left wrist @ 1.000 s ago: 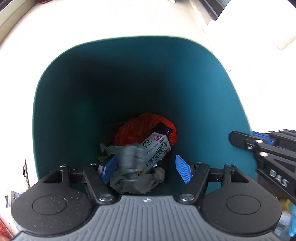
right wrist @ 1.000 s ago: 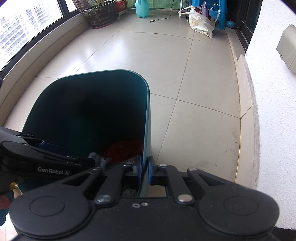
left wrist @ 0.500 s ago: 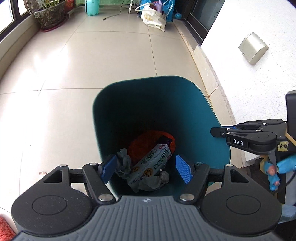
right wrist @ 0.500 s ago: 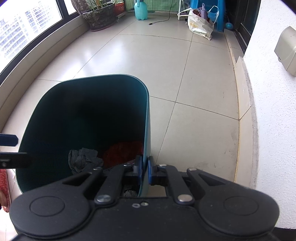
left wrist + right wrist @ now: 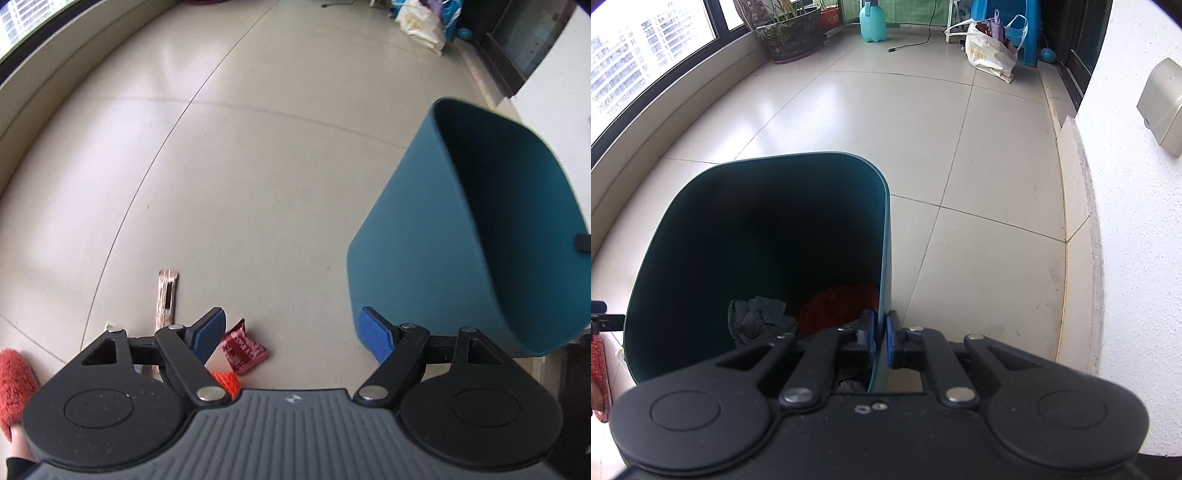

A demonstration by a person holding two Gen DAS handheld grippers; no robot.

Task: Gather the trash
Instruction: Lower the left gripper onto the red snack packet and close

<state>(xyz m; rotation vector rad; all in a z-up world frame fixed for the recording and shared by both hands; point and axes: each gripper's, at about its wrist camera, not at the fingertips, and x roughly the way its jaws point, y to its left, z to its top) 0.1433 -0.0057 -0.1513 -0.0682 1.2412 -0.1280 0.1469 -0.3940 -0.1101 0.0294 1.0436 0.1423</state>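
Two wrappers on floor: red wrapper [image 5: 243, 350] just ahead-left of wide-open, empty left hand-held gripper [image 5: 291, 338]; jaws just widened.

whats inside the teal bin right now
In the teal bin, the right wrist view shows crumpled grey paper and something red at the bottom. The right gripper, clamped on the bin's wall, hides whatever lies below it.

A teal bin [image 5: 701, 236] holds crumpled grey and red trash; a red wrapper [image 5: 243, 349] lies flat on the floor.
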